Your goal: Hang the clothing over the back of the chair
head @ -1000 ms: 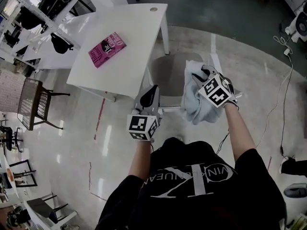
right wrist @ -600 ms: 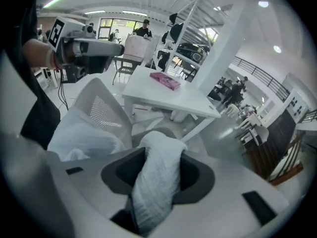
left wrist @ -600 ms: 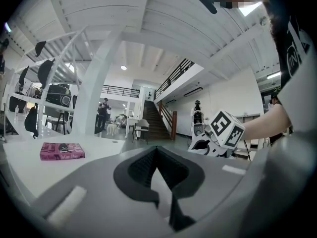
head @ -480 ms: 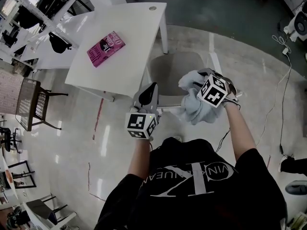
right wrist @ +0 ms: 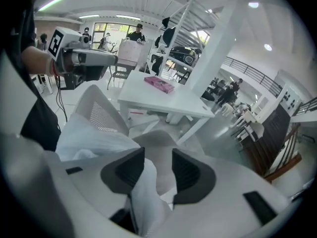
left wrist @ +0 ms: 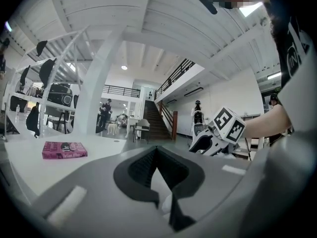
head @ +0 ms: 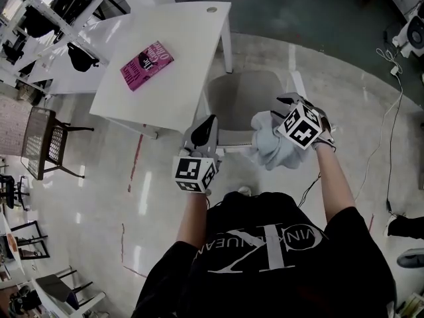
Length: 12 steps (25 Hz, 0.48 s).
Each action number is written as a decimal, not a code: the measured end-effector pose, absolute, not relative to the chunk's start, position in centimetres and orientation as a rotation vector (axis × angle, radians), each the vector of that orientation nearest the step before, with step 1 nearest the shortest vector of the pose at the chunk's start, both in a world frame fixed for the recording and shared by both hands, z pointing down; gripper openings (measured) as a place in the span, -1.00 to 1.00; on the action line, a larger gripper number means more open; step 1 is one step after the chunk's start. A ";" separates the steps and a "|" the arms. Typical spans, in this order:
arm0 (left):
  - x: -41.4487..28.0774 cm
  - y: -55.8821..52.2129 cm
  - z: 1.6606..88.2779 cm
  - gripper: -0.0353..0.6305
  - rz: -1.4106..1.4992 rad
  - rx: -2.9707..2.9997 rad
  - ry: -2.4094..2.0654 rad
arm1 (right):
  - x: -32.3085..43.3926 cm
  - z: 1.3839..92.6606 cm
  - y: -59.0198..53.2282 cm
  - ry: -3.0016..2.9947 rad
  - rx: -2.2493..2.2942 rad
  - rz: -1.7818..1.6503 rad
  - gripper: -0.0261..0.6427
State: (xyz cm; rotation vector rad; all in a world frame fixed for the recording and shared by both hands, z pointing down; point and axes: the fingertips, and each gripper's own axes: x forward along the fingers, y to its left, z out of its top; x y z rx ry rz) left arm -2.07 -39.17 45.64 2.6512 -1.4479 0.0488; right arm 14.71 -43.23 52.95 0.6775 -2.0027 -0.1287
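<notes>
A pale blue-grey garment [head: 273,146] is bunched over the right end of the grey chair's back rail [head: 232,149]. My right gripper [head: 286,105] hangs just above it, pointing steeply down. In the right gripper view its jaws [right wrist: 158,170] are opening. A fold of the garment [right wrist: 147,185] lies between them against the left pad, and the right pad stands free. The rest of the cloth [right wrist: 91,138] is heaped on the mesh chair back [right wrist: 101,114]. My left gripper [head: 210,121] is level at the rail's left end. Its jaws [left wrist: 157,155] meet at the tips with nothing seen held.
A white table [head: 179,52] with a pink book [head: 147,65] stands right beyond the chair seat [head: 242,98]. Shelving [head: 59,12] and a wooden chair [head: 43,144] are at the left. Cables [head: 391,111] trail over the floor at the right.
The upper part of the garment has dropped from beside my right gripper down onto the chair back. The right gripper has tipped a little. My left gripper has stayed put.
</notes>
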 end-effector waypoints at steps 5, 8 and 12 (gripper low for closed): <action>-3.3 -38.6 45.1 -0.86 0.028 2.628 -1.508 | 14.8 51.8 -43.1 -2.025 0.713 -0.138 -0.43; -4.4 -38.5 45.1 -0.86 0.019 2.610 -1.536 | 14.2 50.4 -43.5 -2.067 0.765 -0.163 -0.63; -4.8 -37.9 44.9 -0.86 0.021 2.596 -1.565 | 13.7 48.8 -43.3 -2.157 0.818 -0.125 -0.77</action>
